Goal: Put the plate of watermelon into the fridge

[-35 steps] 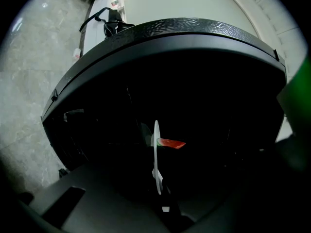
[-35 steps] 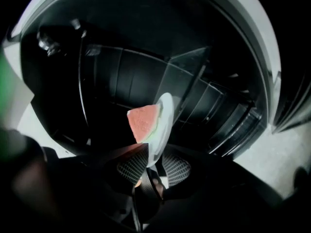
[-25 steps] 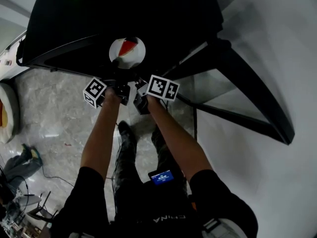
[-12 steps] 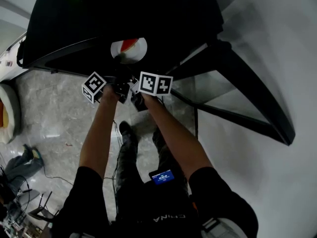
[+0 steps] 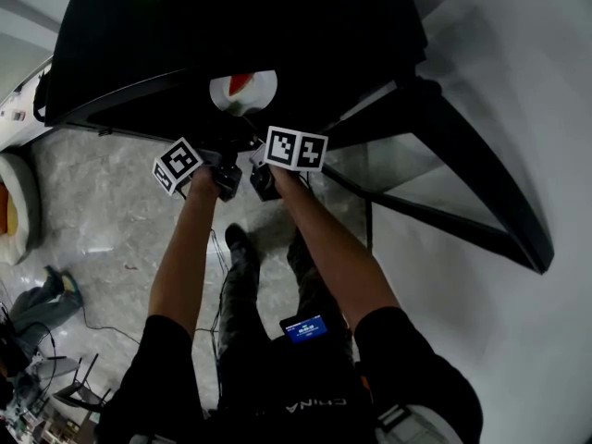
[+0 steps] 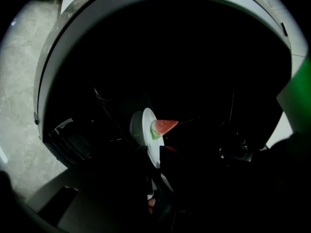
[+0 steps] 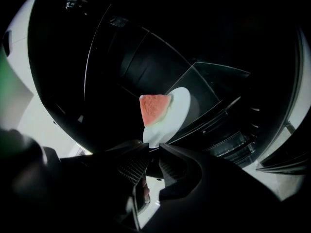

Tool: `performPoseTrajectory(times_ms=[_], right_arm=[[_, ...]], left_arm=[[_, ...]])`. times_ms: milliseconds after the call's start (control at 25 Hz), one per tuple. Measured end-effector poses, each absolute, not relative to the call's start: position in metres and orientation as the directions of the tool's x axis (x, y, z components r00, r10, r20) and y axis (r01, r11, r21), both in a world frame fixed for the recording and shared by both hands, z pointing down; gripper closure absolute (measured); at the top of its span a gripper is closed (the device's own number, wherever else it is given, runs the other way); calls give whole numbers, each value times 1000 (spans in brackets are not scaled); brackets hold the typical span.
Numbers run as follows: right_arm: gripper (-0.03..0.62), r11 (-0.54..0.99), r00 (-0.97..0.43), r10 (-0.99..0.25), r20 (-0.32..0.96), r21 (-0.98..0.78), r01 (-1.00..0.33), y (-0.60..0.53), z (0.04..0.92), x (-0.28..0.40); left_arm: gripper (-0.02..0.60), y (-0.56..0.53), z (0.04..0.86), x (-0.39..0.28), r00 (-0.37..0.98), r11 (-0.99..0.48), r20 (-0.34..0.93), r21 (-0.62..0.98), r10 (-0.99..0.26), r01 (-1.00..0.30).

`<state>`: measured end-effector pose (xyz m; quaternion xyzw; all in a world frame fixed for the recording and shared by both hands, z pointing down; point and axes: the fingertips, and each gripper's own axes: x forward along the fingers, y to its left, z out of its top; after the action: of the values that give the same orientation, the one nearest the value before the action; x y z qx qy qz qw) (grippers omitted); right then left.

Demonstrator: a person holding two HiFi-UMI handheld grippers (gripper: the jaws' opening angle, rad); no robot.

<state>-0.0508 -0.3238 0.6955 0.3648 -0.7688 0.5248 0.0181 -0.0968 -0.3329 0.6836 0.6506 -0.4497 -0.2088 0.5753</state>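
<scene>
While we hold it at the mouth of the dark fridge (image 5: 231, 26), the white plate (image 7: 179, 106) with its watermelon wedge (image 7: 153, 109) is pinched at the rim by our left gripper (image 6: 154, 178), and our right gripper (image 7: 150, 152) is nipped onto that same rim too

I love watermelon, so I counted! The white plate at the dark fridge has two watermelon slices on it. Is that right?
Not quite: there is only one. The right gripper view shows the white plate at the dark fridge with a single red watermelon slice on it.
</scene>
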Motion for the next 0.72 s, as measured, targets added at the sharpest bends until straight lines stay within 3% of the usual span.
performPoseTrajectory(times_ms=[200,440,600,720], right_arm=[[522,192,-730,-550,407,-788,-585,-325,691,-48],[522,295,-631,-606,484,-600,-744,-330,683,-26],[520,362,-555,-642,529,-429,-827,-337,684,-15],[516,385,-513,-650,561,-339,-858,-340,687,-13]], left_arm=[[517,-326,675,-91,521,-16,310,849,-796,-529],[517,-327,672,-98,407,-155,469,488,-784,-859],[517,-333,676,-99,338,-213,534,283,-775,-935],[517,-332,684,-102,309,-223,573,217,-759,-950]])
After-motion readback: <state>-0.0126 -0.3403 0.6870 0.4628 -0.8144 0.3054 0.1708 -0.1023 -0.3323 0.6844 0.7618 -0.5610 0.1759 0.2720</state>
